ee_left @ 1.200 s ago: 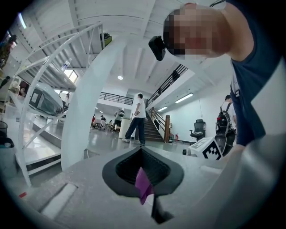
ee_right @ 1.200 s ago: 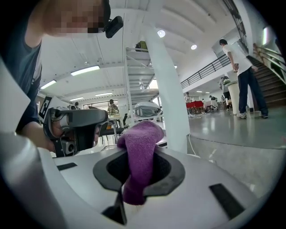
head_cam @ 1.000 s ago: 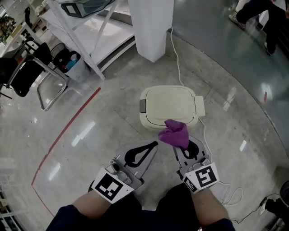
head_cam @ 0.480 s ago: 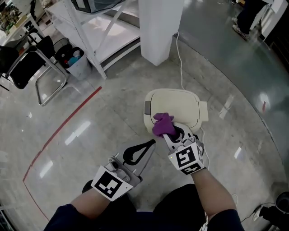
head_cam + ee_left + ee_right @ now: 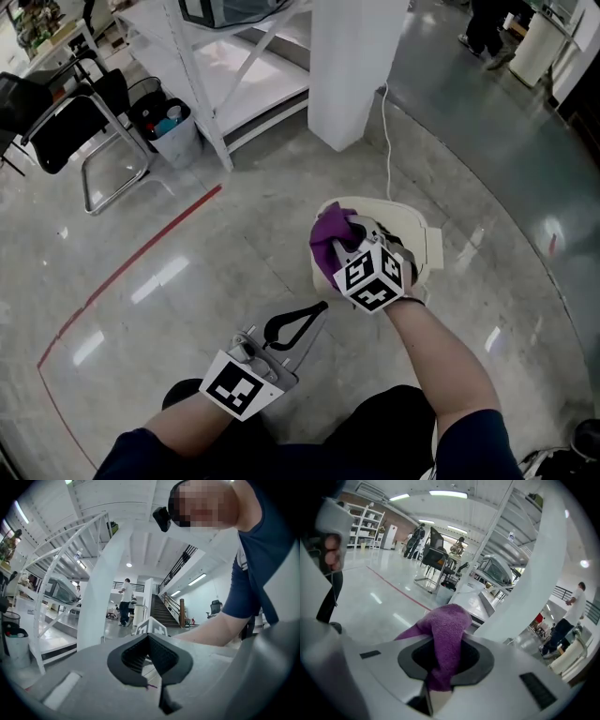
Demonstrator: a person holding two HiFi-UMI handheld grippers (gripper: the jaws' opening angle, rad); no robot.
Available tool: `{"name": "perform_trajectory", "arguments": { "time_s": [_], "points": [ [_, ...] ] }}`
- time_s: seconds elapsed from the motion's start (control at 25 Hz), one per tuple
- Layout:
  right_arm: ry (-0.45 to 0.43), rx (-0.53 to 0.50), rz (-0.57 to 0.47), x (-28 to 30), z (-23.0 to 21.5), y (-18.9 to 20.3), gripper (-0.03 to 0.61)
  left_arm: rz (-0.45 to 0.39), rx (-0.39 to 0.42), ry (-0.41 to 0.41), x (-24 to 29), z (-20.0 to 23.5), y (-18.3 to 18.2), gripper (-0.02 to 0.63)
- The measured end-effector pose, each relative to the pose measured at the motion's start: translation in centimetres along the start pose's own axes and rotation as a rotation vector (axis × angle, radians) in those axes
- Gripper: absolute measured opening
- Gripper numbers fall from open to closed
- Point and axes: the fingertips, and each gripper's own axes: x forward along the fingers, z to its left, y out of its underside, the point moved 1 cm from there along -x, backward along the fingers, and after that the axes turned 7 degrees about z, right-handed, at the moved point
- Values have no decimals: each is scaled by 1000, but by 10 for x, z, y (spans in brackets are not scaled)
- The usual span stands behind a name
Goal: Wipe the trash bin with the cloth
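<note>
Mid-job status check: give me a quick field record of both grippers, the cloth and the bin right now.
right gripper: jaws shut on the purple cloth
cloth position: over the trash bin lid, at its view-left edge; contact unclear
left gripper: jaws shut, empty, held clear of the bin
bin lid: closed

My left gripper [image 5: 317, 311] sits low and close to my body on a bare forearm. Its jaws are pressed together with nothing between them. My right arm stretches forward, further out, wrist angled left. My right gripper [image 5: 343, 242] has its jaws clamped on a bunched purple cloth [image 5: 328, 230].
</note>
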Motion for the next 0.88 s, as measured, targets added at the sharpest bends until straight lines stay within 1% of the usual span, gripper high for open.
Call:
{"name": "perform_trajectory", "arguments": {
  "time_s": [0.16, 0.28, 0.4, 0.52, 0.76, 0.88],
  "points": [
    [4, -74, 83, 33, -9, 2, 80, -17, -5, -13, -4, 2, -3, -2],
    [2, -97, 120, 47, -15, 6, 80, -18, -2, -12, -2, 1, -4, -2],
    [5, -97, 138, 51, -24, 11, 80, -3, 2, -2, 3, -1, 0, -2],
    [22, -96, 166, 49, -35, 24, 80, -4, 1, 12, 9, -6, -1, -2],
    [78, -50, 227, 34, -69, 68, 80, 23, 21, 47, 21, -18, 5, -2],
    [106, -29, 268, 23, -84, 93, 80, 29, 18, 58, 28, -20, 6, -2]
  ]
}}
